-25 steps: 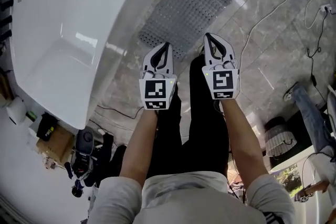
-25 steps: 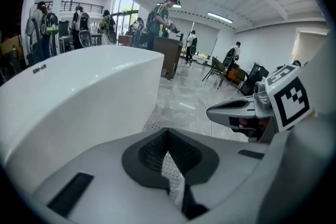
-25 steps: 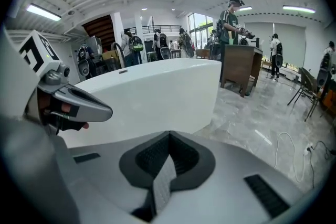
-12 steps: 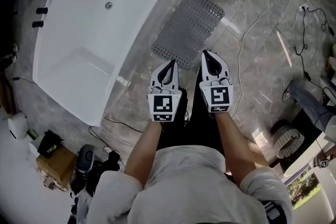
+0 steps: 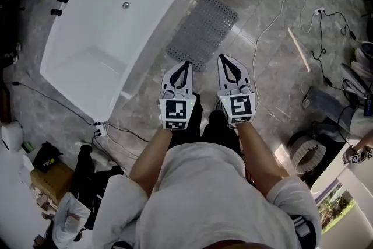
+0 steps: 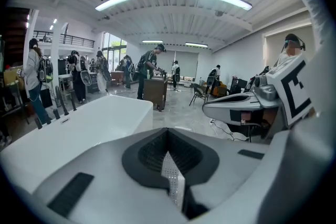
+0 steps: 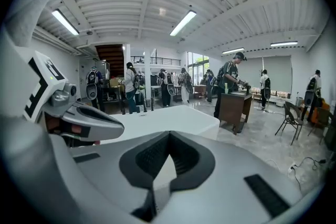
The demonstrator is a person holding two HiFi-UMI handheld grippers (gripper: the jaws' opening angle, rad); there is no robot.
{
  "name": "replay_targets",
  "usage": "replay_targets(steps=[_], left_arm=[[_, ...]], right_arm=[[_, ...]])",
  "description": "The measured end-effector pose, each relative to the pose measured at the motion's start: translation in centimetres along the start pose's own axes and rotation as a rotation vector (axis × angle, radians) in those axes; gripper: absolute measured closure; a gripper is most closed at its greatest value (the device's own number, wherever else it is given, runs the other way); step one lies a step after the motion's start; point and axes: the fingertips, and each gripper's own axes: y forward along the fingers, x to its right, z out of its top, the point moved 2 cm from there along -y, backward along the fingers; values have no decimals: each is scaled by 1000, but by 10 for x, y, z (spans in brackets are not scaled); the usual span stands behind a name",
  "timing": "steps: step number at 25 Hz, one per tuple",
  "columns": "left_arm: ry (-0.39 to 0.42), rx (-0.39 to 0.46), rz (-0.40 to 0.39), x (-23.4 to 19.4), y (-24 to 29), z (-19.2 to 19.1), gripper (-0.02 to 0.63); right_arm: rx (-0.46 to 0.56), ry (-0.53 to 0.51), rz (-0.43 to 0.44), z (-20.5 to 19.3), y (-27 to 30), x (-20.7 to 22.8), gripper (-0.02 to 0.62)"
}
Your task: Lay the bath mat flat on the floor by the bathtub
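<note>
Two closed, empty tongs are noted: left tongs [image 5: 184, 64], right tongs [image 5: 224, 59]. Bath mat [image 5: 204, 30] is laid flat at 12 o'clock, beside bathtub [image 5: 105, 55].

One white bathtub [image 5: 116, 26] fills the upper left of the head view. One grey bath mat [image 5: 204, 32] lies at top centre. Two grippers sit mid-frame: the left hand-held gripper [image 5: 186, 63] and the right hand-held gripper [image 5: 223, 58]. One cardboard box [image 5: 49, 176] sits at lower left.

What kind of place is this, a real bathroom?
Probably not: it looks like a large open hall staged as one. A freestanding bathtub and bath mat sit among loose cables, and other people work beyond.
</note>
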Motion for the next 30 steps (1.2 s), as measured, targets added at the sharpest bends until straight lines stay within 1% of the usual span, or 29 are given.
replay_targets(steps=[5,9,13,17,21,25,30], left_arm=[[-21,50,77,29,-46,15,595],[-48,97,140,52,-75,29,595],[-51,149,188,73,-95,46,595],[-50,205,235,84,-106,70,595],[-49,260,261,96,-118,90,595],[-54,280,270,115,-126,95,595],[-45,323,276,118,-134,109,595]], right_arm=[[79,-20,52,23,-52,-2,589],[115,-53,76,40,-88,-2,589],[163,-92,90,59,-119,-1,589],[223,-108,98,83,-136,6,589],[267,-100,92,100,-152,14,589],[281,-120,88,103,-174,24,589],[310,-142,92,117,-185,22,589]])
